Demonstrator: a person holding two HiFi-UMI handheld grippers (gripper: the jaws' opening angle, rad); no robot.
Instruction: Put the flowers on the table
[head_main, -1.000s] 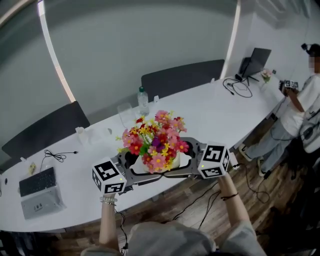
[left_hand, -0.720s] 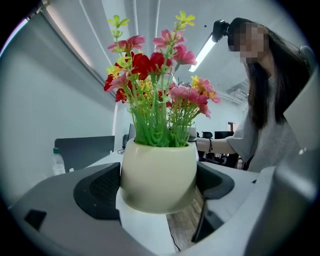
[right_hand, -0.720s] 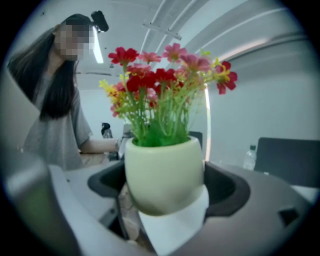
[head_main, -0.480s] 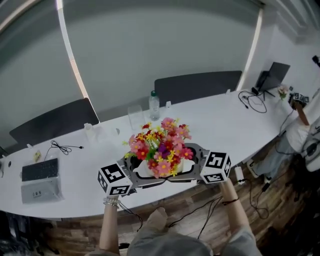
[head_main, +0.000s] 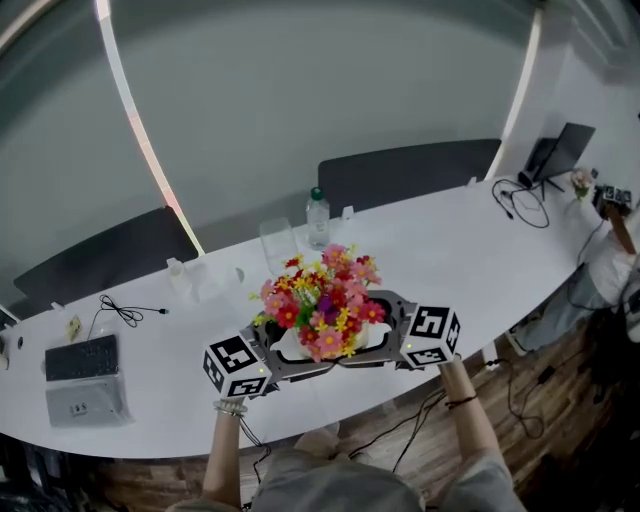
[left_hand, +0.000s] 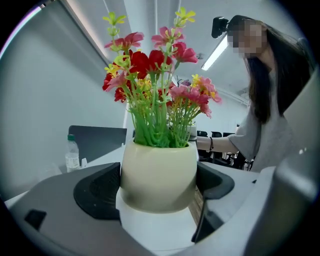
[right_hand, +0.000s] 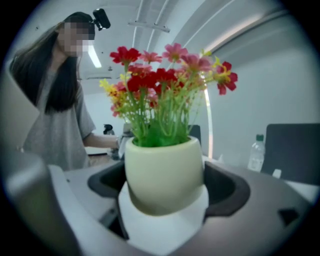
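Observation:
A cream flower pot (head_main: 300, 345) on a white base holds red, pink and yellow flowers (head_main: 320, 300). It is held up over the front part of the white table (head_main: 470, 260). My left gripper (head_main: 290, 352) clamps it from the left and my right gripper (head_main: 375, 338) from the right. In the left gripper view the pot (left_hand: 159, 175) fills the gap between the dark pads (left_hand: 97, 192), with the gripper (left_hand: 159, 187) shut on it. The right gripper view shows the same pot (right_hand: 164, 175) in the shut gripper (right_hand: 165, 187). I cannot tell whether the base touches the table.
On the table behind the flowers stand a water bottle (head_main: 318, 215), a clear glass (head_main: 278, 245) and small cups (head_main: 180, 275). A keyboard (head_main: 82, 358) and cable (head_main: 125, 312) lie at the left, a laptop (head_main: 560, 155) at the far right. Dark chairs (head_main: 410, 170) stand behind.
Both grippers have carried the flowers forward, from over the table's front edge to farther over the tabletop. The grip on the pot is unchanged.

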